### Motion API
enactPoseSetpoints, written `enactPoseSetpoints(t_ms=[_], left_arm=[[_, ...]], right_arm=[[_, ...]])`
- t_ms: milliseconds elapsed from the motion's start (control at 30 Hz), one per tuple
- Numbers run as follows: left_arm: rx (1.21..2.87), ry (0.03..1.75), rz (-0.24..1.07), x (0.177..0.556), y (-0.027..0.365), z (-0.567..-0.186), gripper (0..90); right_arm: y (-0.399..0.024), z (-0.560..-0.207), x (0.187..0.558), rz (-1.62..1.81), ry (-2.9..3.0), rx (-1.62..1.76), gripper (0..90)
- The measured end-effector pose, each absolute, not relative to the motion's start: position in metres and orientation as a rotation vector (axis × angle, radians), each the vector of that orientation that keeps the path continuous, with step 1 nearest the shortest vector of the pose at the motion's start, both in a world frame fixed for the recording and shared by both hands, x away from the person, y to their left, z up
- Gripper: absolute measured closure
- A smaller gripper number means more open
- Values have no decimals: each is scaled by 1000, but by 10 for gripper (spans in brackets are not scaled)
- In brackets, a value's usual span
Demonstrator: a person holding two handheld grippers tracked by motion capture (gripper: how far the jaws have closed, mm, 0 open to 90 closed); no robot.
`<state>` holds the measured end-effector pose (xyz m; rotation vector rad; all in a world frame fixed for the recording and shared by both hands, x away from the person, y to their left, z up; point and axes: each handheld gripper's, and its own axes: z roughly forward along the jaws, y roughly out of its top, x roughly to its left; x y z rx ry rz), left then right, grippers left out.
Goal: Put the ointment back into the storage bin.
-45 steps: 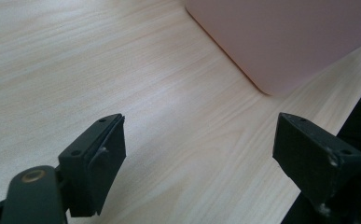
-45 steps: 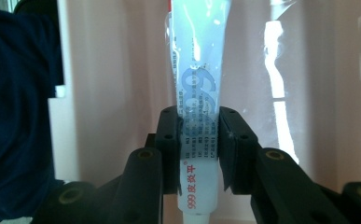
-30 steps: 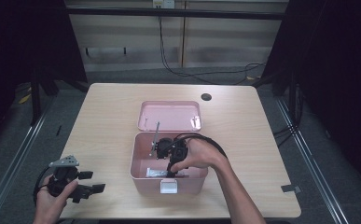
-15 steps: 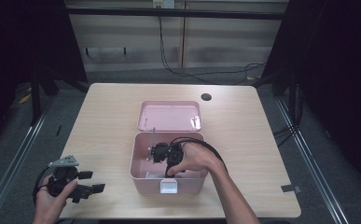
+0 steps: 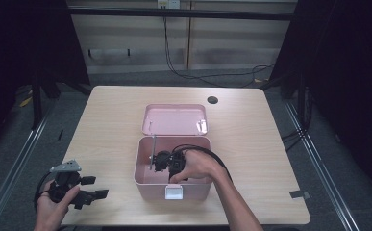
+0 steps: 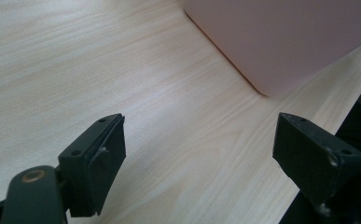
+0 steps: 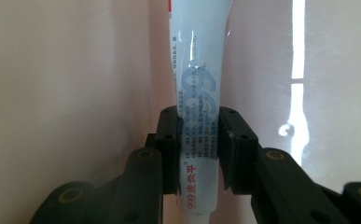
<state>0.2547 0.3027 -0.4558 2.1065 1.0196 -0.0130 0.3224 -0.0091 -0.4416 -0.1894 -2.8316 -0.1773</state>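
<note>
A pink box [image 5: 145,180] stands open on the wooden table [image 5: 106,130], its lid [image 5: 174,119] laid back behind it. My right gripper [image 5: 160,161] reaches down inside the box, shut on a pale blue ointment tube [image 7: 197,107] with "999" printed on it. In the right gripper view both black pads [image 7: 169,149] squeeze the tube's lower part, with the pink box wall [image 7: 66,84] close behind. My left gripper [image 5: 88,192] rests at the table's front left corner, open, its pads [image 6: 99,163] wide apart over bare wood. The box's outer corner [image 6: 281,42] lies ahead of it.
A round cable hole [image 5: 212,100] sits in the tabletop at the back right. A white latch [image 5: 175,192] is on the box's front wall. A thin upright rod [image 5: 153,149] rises inside the box at the left. Black frames and cables surround the table.
My right gripper has sunk lower into the box with the tube in its grip. The left gripper has stayed where it was.
</note>
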Motion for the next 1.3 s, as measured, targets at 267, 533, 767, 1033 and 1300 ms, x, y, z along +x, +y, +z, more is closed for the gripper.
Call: enactPoseSetpoints(t_ms=[267, 533, 767, 1033, 1300], left_arm=[[2105, 1020, -14, 255, 303, -456, 171], [2100, 1023, -17, 255, 303, -456, 171], [2101, 1024, -15, 255, 303, -456, 171], [2103, 1023, -13, 255, 303, -456, 171], [2102, 1023, -15, 255, 303, -456, 171]], right_arm=[[-6, -447, 322, -148, -2812, -199, 716], [-3, -454, 323, -116, -2787, -190, 714], [-1, -458, 325, -121, -2766, -195, 713], [-2, -457, 325, -130, -2761, -199, 706], [-2, -453, 325, -133, -2767, -210, 694]])
